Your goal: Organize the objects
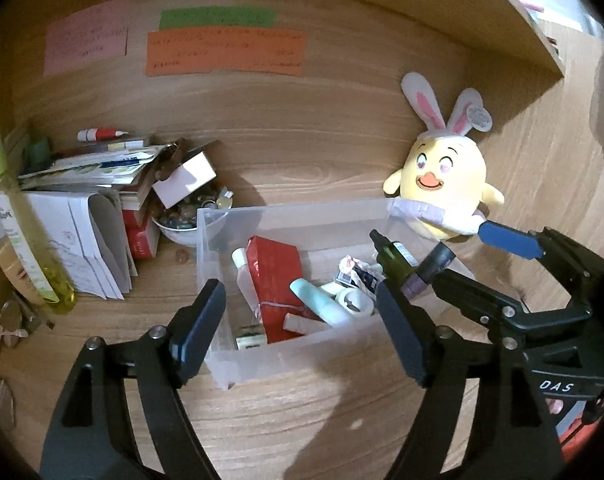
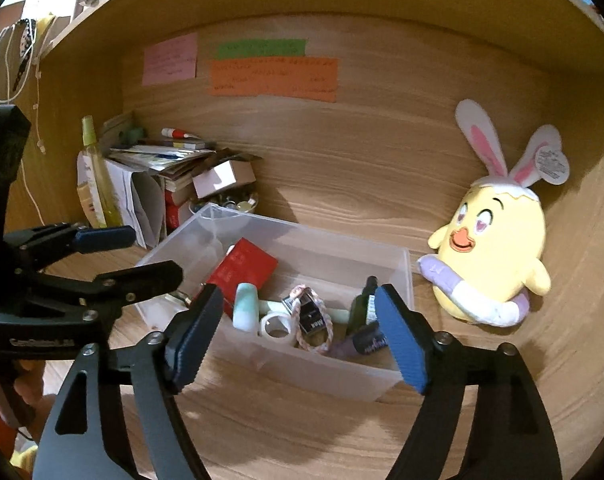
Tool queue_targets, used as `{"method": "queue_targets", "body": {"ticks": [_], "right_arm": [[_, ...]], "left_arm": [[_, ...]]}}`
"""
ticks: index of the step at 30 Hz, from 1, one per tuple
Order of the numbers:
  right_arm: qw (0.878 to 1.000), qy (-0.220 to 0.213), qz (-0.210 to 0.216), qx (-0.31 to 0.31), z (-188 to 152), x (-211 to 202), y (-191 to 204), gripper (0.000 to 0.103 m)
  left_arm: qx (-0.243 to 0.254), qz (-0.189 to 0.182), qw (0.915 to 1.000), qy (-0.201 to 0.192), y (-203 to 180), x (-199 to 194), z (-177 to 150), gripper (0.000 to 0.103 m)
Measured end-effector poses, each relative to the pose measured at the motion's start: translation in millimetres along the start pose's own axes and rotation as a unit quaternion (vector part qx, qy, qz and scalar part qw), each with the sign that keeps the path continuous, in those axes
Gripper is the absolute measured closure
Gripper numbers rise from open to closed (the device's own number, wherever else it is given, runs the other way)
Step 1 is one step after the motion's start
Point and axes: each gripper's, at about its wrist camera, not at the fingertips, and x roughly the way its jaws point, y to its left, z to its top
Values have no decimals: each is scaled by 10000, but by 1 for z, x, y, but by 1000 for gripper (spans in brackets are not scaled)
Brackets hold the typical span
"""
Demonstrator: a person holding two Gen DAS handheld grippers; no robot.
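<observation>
We log a wooden desk alcove [image 1: 302, 152] with pink, green and orange paper notes [image 1: 226, 52] on its far wall. Mid-desk sits the clear plastic bin [image 1: 222, 352], holding a red box [image 1: 276, 280], a mint tube [image 1: 321, 300], a tape roll [image 2: 277, 326], a dark green bottle [image 2: 361, 308] and a purple-labelled tube [image 2: 365, 344]. A yellow chick plush with bunny ears [image 1: 445, 176] leans right of the bin. A paper stack [image 1: 94, 184] and a yellow spray bottle [image 1: 26, 232] stand far left. The left gripper [image 1: 302, 320] and right gripper [image 2: 298, 332] hover near the bin, jaws apart, nothing between the pads.
</observation>
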Motion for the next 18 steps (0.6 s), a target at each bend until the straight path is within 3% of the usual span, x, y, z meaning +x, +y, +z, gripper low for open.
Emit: {"method": "queue_targets", "body": {"ticks": [8,13,18], "right_arm": [[10000,31,-50,73,-11,-10,-1,18],[10000,56,-45,61,-16,-15,-2,17],[9999,76,-101,31,-21,-18,0,17]], "left_arm": [[126,109,9999,20,-8,-9,-9,22],[94,165,9998,-22,-8,-12,-14,10],[146,148,9998,-1,-8,-16,-18,10]]}}
